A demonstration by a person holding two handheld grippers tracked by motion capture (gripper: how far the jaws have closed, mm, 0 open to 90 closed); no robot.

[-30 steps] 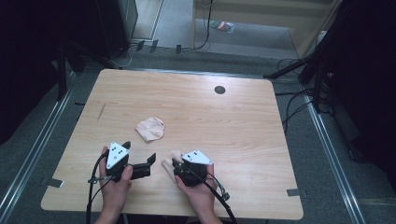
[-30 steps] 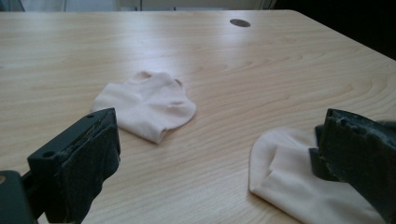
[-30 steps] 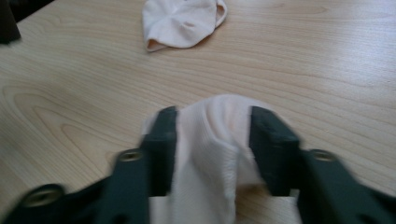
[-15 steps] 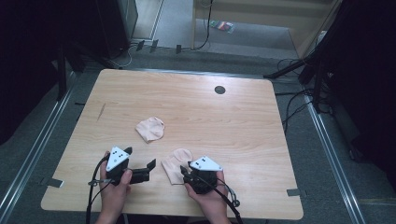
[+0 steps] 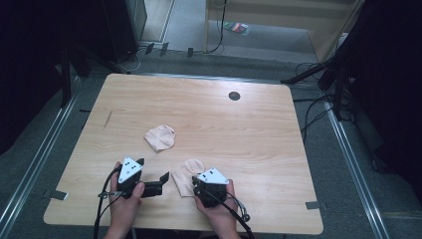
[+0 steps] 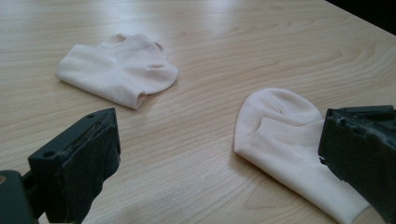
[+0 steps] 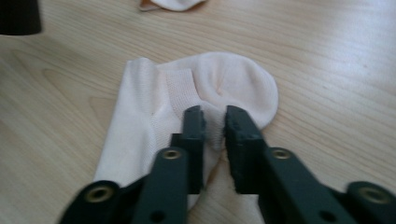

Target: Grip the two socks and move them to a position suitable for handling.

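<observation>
While both hands rest at the near edge of the wooden table point(image 5: 259, 129), two pale pink socks lie on it. One sock, the folded sock point(image 5: 160, 137), sits near the middle of the table, a little left of centre, well apart from both grippers. In the left gripper view it lies at the upper left point(image 6: 119, 70), flat and doubled over on itself.

The nearer sock point(image 5: 186, 175) lies close to the front edge, between the two hands. In the right gripper view it point(image 7: 154, 107) spreads out flat with its rounded end pointing away and a ribbed band running across its middle.

The right gripper point(image 5: 199, 185) is at the near end of this sock. In its own view the right gripper point(image 7: 214, 126) has its jaws nearly together, with a narrow gap, and a small fold of the sock's fabric is pinched up between them. The rest of the sock lies on the wood.

The left gripper point(image 5: 159, 181) sits just to the left of the nearer sock, pointing towards it. In its own view the left gripper point(image 6: 219, 154) has its jaws spread wide and holds nothing; bare table shows between them, and the nearer sock point(image 6: 280, 135) lies just by the right-hand jaw
</observation>
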